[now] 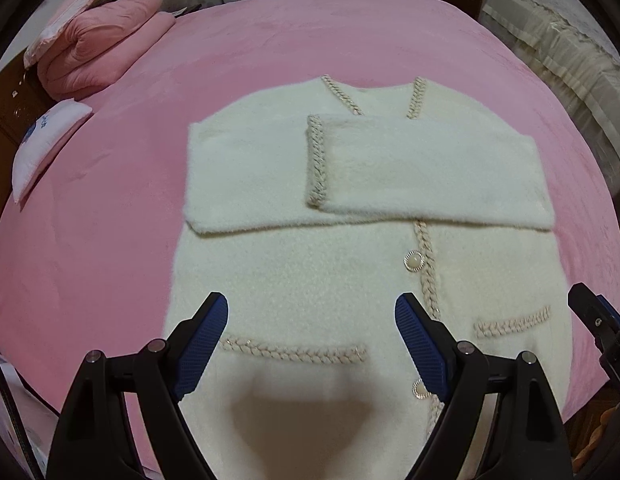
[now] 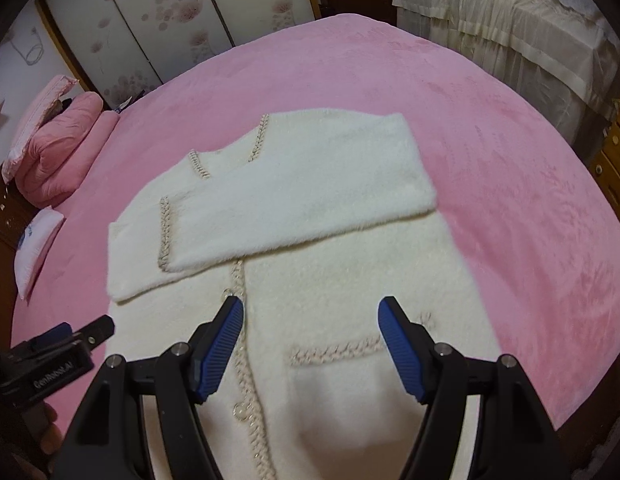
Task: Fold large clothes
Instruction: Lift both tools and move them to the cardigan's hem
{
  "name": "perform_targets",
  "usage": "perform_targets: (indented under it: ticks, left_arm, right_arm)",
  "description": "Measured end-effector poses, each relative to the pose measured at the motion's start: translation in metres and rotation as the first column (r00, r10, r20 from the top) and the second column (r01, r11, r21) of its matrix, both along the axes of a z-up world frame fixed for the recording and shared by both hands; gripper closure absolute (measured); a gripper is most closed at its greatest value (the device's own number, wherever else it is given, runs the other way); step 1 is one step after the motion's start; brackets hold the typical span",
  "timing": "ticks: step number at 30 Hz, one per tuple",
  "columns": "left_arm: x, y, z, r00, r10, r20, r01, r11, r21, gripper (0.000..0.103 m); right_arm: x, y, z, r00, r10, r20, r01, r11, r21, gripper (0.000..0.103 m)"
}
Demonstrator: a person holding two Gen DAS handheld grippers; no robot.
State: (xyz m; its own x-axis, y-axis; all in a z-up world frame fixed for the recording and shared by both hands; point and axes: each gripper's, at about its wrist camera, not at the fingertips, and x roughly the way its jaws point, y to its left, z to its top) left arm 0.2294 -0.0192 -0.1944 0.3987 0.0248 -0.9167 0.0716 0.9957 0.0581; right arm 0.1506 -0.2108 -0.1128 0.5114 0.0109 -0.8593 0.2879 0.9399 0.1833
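A fluffy cream cardigan (image 1: 310, 272) with braided beige trim and pearl buttons lies flat, front up, on the pink bed cover (image 1: 229, 52). Both sleeves are folded across its chest, the right one on top. It also shows in the right wrist view (image 2: 310, 200). My left gripper (image 1: 312, 316) is open and empty, hovering over the lower left pocket near the hem. My right gripper (image 2: 311, 316) is open and empty, over the lower right pocket; it shows at the right edge of the left wrist view (image 1: 598, 320). The left gripper shows at the left edge of the right wrist view (image 2: 81, 332).
A folded pink quilt and pillow (image 1: 97, 40) and a small white pillow (image 1: 45, 140) lie at the bed's left side. A cream lace-covered piece of furniture (image 2: 510, 28) stands beyond the bed at right. Floral sliding doors (image 2: 169, 20) stand behind. Wooden drawers (image 2: 618, 152) are at far right.
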Motion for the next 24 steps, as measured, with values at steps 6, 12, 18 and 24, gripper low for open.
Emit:
perform_targets:
  ticks: [6, 12, 18, 24]
  left_arm:
    - [-0.032, -0.007, -0.004, 0.999, -0.04, -0.012, 0.04, 0.999, 0.021, 0.019]
    - [-0.074, -0.009, -0.013, 0.998, -0.049, -0.046, 0.052, 0.997, 0.063, 0.019]
    - [-0.126, -0.004, -0.011, 0.997, -0.025, -0.078, 0.03, 0.998, 0.061, 0.019]
    - [-0.181, 0.014, -0.011, 0.989, -0.017, -0.147, 0.024, 0.999, 0.042, 0.019]
  right_arm:
    - [-0.036, 0.005, -0.001, 0.999, 0.015, 0.028, -0.014, 1.0, -0.025, 0.033]
    - [-0.075, -0.002, -0.008, 0.999, -0.007, 0.052, 0.004, 0.999, 0.051, 0.033]
    - [-0.112, -0.018, -0.01, 1.0, -0.011, -0.013, 0.012, 0.994, 0.11, 0.033]
    - [-0.15, -0.043, 0.002, 1.0, 0.01, -0.024, -0.006, 0.989, 0.149, 0.033]
